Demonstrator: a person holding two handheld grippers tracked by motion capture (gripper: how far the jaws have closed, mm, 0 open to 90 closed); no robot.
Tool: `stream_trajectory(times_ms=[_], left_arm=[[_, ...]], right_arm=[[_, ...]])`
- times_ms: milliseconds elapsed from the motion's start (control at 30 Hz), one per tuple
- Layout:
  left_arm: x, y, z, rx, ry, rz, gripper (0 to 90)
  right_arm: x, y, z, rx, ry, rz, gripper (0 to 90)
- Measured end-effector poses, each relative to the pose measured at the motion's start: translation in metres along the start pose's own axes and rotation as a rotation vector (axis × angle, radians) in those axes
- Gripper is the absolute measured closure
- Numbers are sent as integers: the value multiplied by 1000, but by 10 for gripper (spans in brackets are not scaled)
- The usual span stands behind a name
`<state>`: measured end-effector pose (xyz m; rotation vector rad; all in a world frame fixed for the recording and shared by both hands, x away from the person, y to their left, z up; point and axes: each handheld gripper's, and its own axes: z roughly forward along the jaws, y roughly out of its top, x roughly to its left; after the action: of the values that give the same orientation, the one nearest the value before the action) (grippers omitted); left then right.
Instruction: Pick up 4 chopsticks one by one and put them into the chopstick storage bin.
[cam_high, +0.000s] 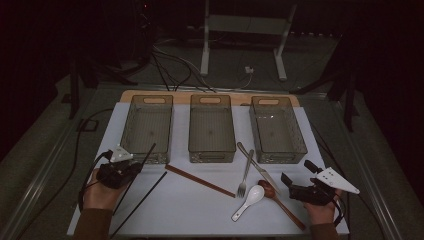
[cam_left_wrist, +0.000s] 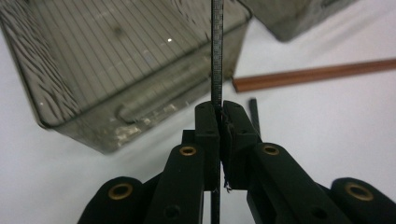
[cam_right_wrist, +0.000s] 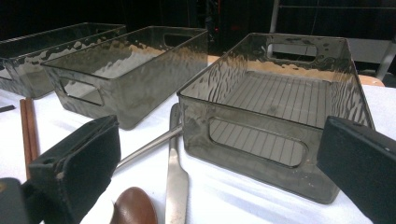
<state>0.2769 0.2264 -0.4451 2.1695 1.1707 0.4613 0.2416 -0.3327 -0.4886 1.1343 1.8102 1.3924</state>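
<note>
Clearly, my left gripper (cam_left_wrist: 219, 122) has its jaws clamped on a thin black chopstick (cam_left_wrist: 216, 51), which runs up over the near corner of the left bin (cam_left_wrist: 116, 60); its lower end is cut off below the jaws. From above, I see that stick (cam_high: 145, 156) slanting past the gripper (cam_high: 131, 169), while a second black chopstick (cam_high: 142, 200) lies on the table (cam_high: 200, 210). My right gripper (cam_right_wrist: 219, 158) rests with jaws wide apart, nothing between them, facing the right bin (cam_right_wrist: 280, 116). A brown chopstick pair (cam_high: 200, 181) lies nearby; the dim light probably hides finer detail.
</note>
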Motion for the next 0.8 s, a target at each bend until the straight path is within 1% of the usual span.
stream_trajectory(times_ms=[133,200,367,500,700,800], left_arm=[[6,10,-1,-24,3,-5,877],[9,14,-2,-35,-3,-7,877],[15,25,-3,-51,-12,-11,877],[19,34,-1,-56,-15,-13,877],[30,45,2,-57,-20,-36,877],[36,50,4,-64,-32,-53,877]], right_arm=[[0,0,0,-2,-1,2,0],[-1,0,-1,-4,0,3,0],[-1,0,-1,-3,-1,4,0],[-1,0,0,-5,1,2,0],[-1,0,0,-4,0,3,0],[-1,0,0,-4,0,3,0]])
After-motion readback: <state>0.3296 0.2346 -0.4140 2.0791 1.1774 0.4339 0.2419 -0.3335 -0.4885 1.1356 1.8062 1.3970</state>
